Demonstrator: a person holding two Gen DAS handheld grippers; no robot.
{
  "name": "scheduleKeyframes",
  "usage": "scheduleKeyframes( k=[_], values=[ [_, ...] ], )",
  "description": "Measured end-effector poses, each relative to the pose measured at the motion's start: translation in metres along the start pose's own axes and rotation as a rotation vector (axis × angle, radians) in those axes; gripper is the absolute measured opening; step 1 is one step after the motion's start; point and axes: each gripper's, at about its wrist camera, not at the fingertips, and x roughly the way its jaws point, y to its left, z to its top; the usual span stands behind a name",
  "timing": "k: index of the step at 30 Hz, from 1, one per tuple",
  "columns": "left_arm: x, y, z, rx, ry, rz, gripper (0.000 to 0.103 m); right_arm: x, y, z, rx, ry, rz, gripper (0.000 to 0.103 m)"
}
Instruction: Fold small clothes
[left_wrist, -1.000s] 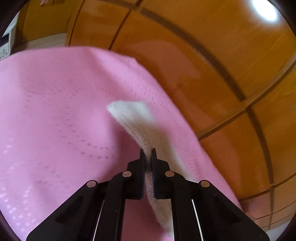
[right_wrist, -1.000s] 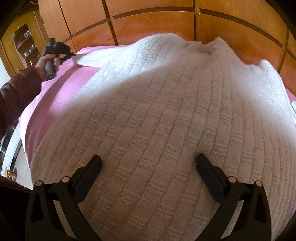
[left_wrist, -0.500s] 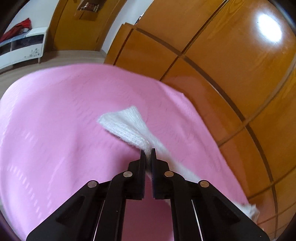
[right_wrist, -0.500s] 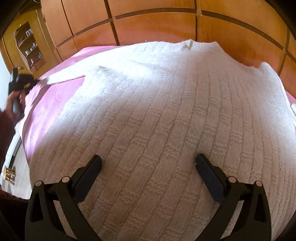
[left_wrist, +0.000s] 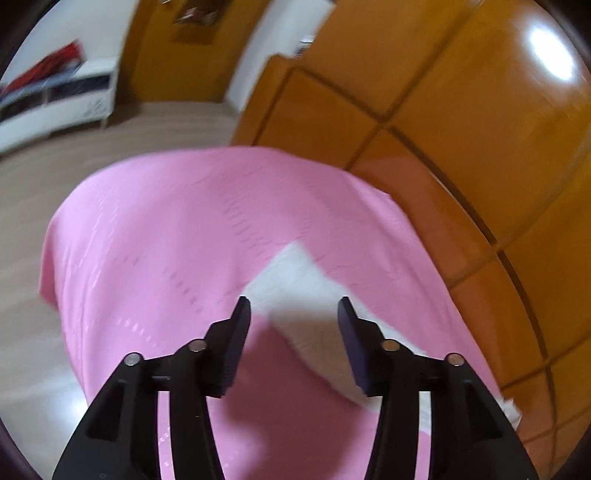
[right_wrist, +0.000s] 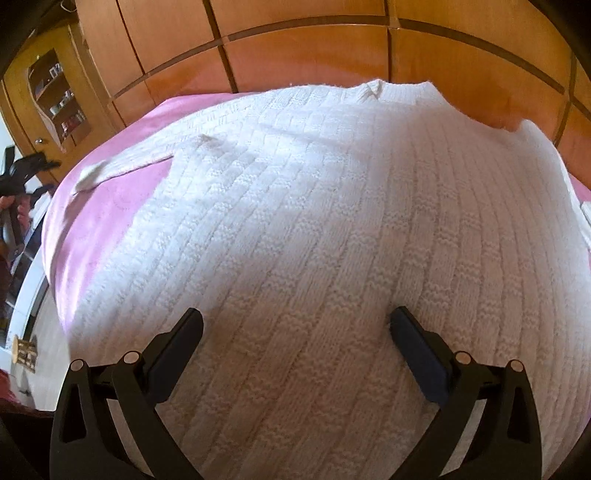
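A white knitted sweater (right_wrist: 332, 229) lies spread flat on a pink sheet (right_wrist: 99, 221), collar at the far side. Its left sleeve (right_wrist: 122, 170) stretches out to the left over the sheet. In the left wrist view the sleeve's cuff end (left_wrist: 295, 288) lies on the pink sheet (left_wrist: 166, 240), just beyond my left gripper (left_wrist: 293, 306), which is open and empty above it. My right gripper (right_wrist: 295, 321) is open and empty over the sweater's lower body. The left gripper also shows in the right wrist view (right_wrist: 26, 173) at the far left, off the bed's edge.
Orange wooden panels (right_wrist: 314, 48) stand behind the bed. A wooden cabinet with shelves (right_wrist: 55, 96) is at the far left. In the left wrist view, wooden panels (left_wrist: 461, 129) run along the right, with floor and a white low unit (left_wrist: 55, 103) beyond the bed's edge.
My left gripper opened and let go of the sleeve, which now lies flat on the sheet. It drew back to the left of the bed. The right gripper stayed open in place.
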Motion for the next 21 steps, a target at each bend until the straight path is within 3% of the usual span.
scheduleKeyframes(
  k=[5, 8, 10, 16, 21],
  values=[
    [0.031, -0.077, -0.007, 0.354, 0.085, -0.032, 0.056, -0.023, -0.01, 0.032, 0.013, -0.036, 0.097, 0.1],
    [0.056, -0.123, -0.026, 0.562, 0.159, -0.084, 0.056, -0.025, -0.024, 0.069, 0.048, -0.065, 0.165, 0.1],
    [0.073, -0.146, -0.035, 0.643, 0.196, -0.108, 0.056, -0.018, -0.032, 0.102, 0.07, -0.077, 0.201, 0.096],
    [0.12, -0.194, -0.055, 0.751, 0.304, -0.205, 0.056, 0.032, -0.034, 0.194, 0.064, -0.068, 0.179, 0.085],
    [0.143, -0.213, -0.065, 0.805, 0.371, -0.247, 0.055, 0.084, -0.015, 0.255, -0.001, -0.044, 0.131, 0.083]
  ],
)
